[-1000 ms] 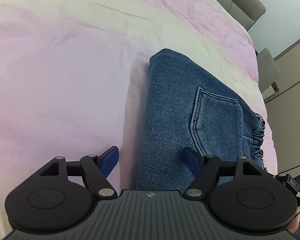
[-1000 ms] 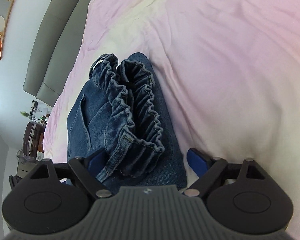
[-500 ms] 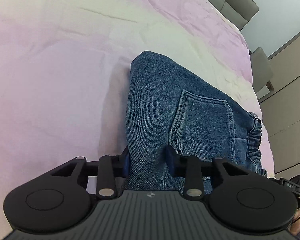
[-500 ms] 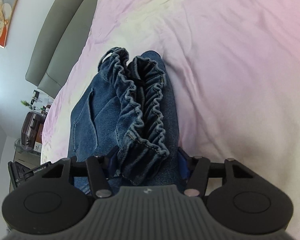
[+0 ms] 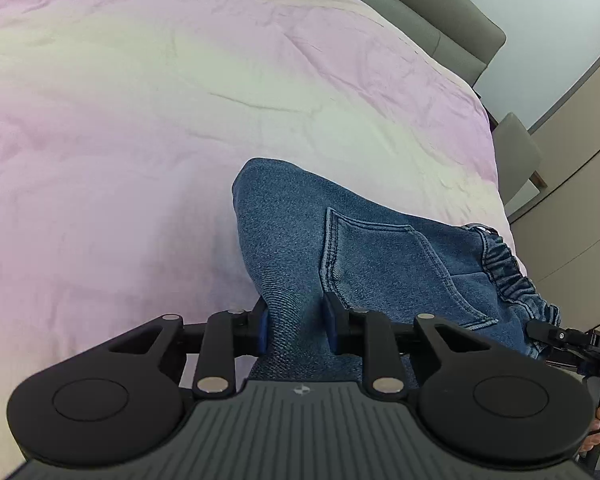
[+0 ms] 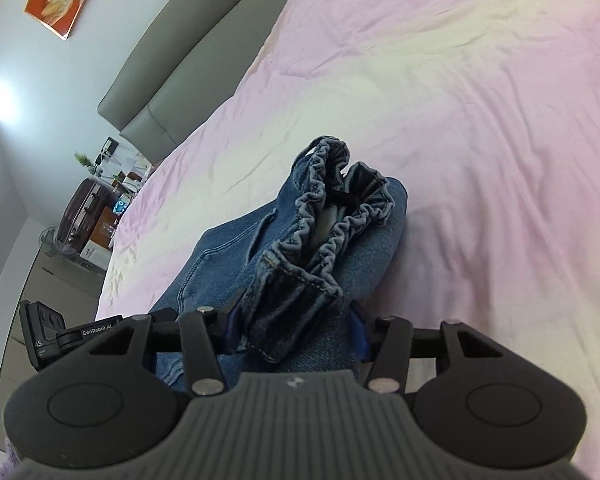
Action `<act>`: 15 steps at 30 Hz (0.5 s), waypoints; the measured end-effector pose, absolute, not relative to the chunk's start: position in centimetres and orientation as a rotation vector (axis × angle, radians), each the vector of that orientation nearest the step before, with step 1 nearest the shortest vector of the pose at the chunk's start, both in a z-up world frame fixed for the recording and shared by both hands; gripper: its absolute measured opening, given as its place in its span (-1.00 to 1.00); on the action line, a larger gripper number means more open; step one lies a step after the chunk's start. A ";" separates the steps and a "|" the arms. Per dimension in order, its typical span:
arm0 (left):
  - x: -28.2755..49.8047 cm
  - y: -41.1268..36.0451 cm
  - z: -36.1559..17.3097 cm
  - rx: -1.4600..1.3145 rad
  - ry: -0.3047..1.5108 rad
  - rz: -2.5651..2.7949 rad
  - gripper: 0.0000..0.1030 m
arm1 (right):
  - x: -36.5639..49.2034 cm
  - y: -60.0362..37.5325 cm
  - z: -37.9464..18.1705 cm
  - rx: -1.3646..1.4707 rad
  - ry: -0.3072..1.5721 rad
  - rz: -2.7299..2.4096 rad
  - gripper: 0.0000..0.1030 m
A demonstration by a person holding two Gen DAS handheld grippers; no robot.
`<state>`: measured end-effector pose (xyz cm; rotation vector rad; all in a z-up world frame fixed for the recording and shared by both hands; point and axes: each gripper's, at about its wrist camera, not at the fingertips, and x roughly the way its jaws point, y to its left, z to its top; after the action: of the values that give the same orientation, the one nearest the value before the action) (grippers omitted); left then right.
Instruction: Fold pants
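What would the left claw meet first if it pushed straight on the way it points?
The left claw is shut on the folded jeans, so more denim comes first, likely near the back pocket; beyond lies the pink bedsheet. Depth is unclear.

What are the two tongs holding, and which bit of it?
Both hold the folded blue jeans. The left tongs pinch the folded edge beside the back pocket; the right tongs pinch the end with the stretchy waistband.

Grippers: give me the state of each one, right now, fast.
Left gripper: shut on the folded jeans, near the back pocket.
Right gripper: shut on the jeans at the elastic waistband end.
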<state>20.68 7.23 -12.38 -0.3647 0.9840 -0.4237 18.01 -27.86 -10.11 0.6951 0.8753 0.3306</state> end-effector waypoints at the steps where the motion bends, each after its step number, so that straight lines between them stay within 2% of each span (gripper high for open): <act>1: 20.4 8.4 -11.9 -0.362 0.976 -0.411 -0.44 | 18.2 -26.8 -9.8 0.694 0.876 0.345 -0.08; 10: 20.0 21.4 -5.2 -0.290 0.882 -0.261 -0.44 | 21.4 -12.8 -7.3 0.684 0.838 0.517 -0.08; 15: 21.2 27.4 -3.1 -0.221 0.858 -0.184 -0.44 | 23.6 -4.7 -7.8 0.704 0.830 0.584 -0.09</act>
<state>21.24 27.45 -3.09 -0.2209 0.8581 -0.1835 23.64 -4.72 -7.78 0.7044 0.8303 0.5837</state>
